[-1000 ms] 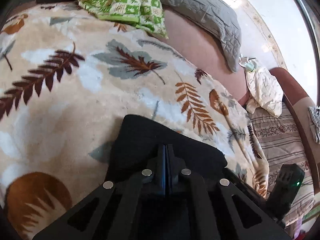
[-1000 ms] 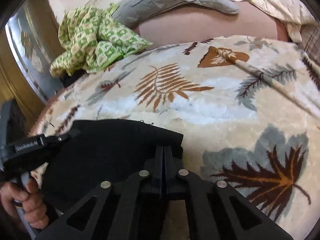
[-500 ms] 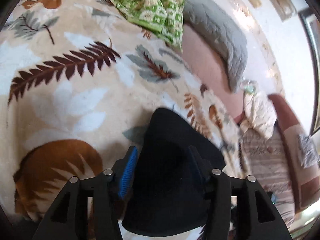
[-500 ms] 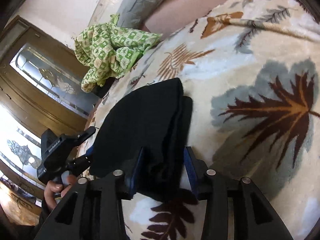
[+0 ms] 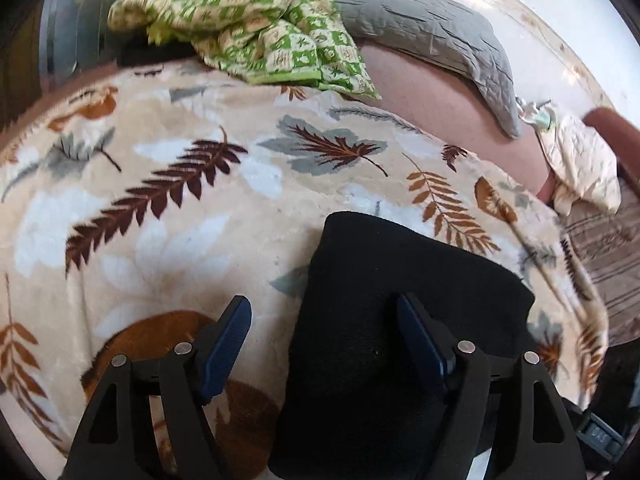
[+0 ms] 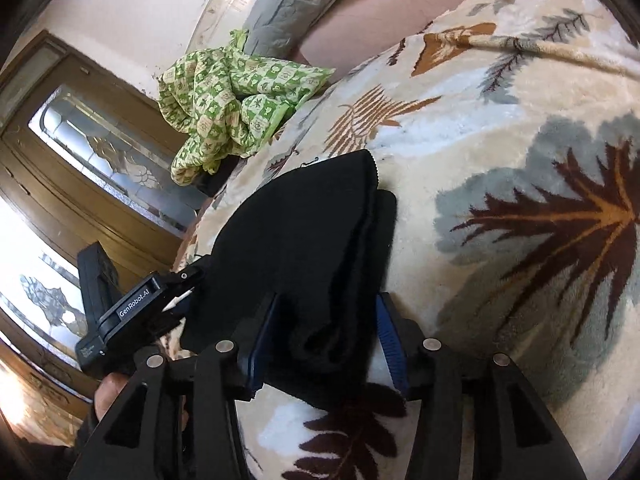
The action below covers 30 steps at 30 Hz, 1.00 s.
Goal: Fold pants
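A broad cream blanket (image 5: 168, 216) printed with brown, rust and grey leaves covered the bed and filled most of what could be seen. Beyond it ran a strip of bare pinkish sheet (image 5: 432, 92), and over the far edge of that lay a grey quilted cover (image 5: 424, 28), draped along the wall side. A crumpled green-and-cream checked cloth (image 5: 256, 20) was heaped at the far corner of the blanket, next to the grey cover. From the right gripper's side, a wooden door with patterned glass (image 6: 92, 148) stood behind that heap.

The black pants (image 5: 384, 344) lay folded into a compact, thick bundle on the near part of the blanket, flat on it, with the stacked layers showing along one side (image 6: 380, 240). A pale crumpled cloth (image 5: 580, 164) sat well apart from them, off to the far right near a striped fabric (image 5: 608, 248).

The left gripper (image 5: 324, 332) hung over the bundle's near left edge with its jaws wide and opening; one blue pad (image 5: 226, 344) was over bare blanket, the other (image 5: 420, 344) over the black fabric, neither pressing on it. The right gripper (image 6: 326, 338) straddled the bundle's near right end, jaws parting, the folded edge between the blue pads but released rather than squeezed. A hand (image 6: 108, 394) gripped the black handle of the left tool, low at the side of the right-hand view.
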### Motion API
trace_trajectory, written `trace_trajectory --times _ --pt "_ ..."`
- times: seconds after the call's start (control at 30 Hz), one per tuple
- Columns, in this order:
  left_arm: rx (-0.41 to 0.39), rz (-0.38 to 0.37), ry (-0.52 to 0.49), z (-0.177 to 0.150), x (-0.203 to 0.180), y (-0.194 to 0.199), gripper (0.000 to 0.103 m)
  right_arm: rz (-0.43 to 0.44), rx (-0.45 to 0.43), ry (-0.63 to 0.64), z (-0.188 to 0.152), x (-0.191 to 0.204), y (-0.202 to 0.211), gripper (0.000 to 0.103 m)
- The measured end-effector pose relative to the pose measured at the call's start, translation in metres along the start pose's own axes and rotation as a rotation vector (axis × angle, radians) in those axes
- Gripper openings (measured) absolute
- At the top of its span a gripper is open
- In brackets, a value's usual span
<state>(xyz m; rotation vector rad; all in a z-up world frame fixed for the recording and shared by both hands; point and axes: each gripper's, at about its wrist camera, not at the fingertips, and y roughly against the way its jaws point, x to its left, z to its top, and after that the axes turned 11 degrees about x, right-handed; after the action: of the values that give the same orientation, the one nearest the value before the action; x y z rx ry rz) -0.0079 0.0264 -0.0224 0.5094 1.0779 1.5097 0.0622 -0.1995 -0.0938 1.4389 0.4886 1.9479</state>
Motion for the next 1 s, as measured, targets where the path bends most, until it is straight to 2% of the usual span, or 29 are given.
trace_trajectory --times 0.2,0.63,0.7,0.77,0.83,1.0 --pt "0.020 -0.029 0.025 -0.001 0.004 0.001 0.078 -0.008 -0.014 0.019 -0.001 0.002 -0.001 0.049" --pt "0.027 -0.044 0.028 0.001 0.006 -0.002 0.076 0.000 -0.028 0.023 -0.001 0.000 -0.002 0.051" --pt "0.045 -0.107 -0.014 0.001 0.003 -0.005 0.048 -0.011 -0.014 0.037 0.000 0.002 -0.002 0.049" --pt "0.025 -0.109 -0.056 -0.001 -0.003 0.000 0.028 -0.018 -0.007 0.048 0.002 0.005 -0.001 0.036" --pt "0.010 -0.117 -0.071 0.000 -0.004 0.005 0.022 -0.020 -0.017 0.060 0.003 0.008 0.005 0.029" --pt "0.003 -0.220 -0.121 0.018 -0.023 0.010 0.020 -0.019 -0.117 0.068 0.016 0.014 0.044 0.028"
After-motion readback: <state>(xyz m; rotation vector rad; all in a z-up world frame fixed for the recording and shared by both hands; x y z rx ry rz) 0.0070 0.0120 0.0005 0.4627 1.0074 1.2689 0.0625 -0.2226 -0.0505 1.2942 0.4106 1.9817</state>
